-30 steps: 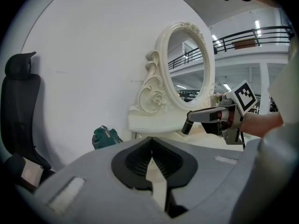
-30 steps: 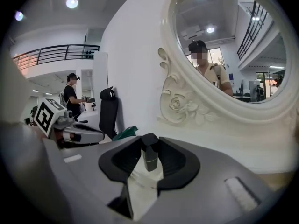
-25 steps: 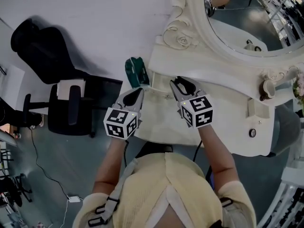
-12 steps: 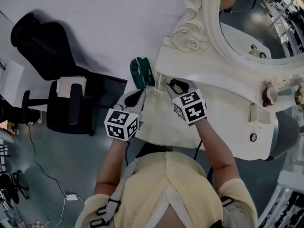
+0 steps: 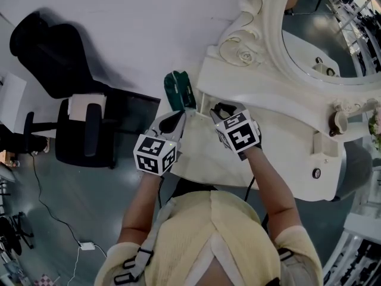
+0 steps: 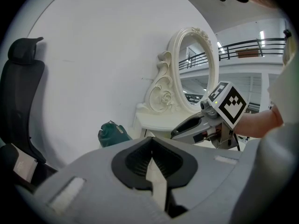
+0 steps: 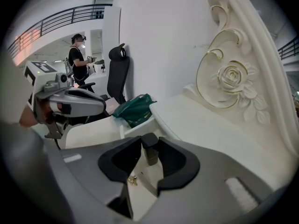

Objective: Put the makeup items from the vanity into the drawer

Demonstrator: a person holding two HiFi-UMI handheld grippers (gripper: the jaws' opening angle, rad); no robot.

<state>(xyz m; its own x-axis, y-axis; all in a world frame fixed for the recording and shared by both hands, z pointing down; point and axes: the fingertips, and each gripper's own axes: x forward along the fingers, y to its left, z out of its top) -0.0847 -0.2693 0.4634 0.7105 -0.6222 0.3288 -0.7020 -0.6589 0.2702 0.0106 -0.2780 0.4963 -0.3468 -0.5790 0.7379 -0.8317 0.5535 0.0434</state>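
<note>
Makeup run, mid-delivery: my right tongs (image 7: 150, 143) are closed partway on a short dark tube with a wider cap, likely a lipstick (image 7: 150, 152), pinched between the black pads. They hang over the open white drawer (image 7: 136, 125) at the left end of the ornate white vanity table (image 7: 201, 120). In the right gripper view the tube sits just below centre. Its long axis runs up and down the frame with a slight tilt, capped end toward the upper edge and the foot pointing down at the drawer floor. A small gold-coloured object (image 7: 132, 178) lies on that floor, lower left of the tube. My left tongs (image 6: 152, 150) are closed tip to tip on nothing, held over the drawer's near side, left of centre in the head view. By my reading this is the placing step: the tube is off the table but not yet set down. The next move calls for lowering the right tongs into the drawer, clear of its wall and the gold object, then opening so the tube can rest inside.
</note>
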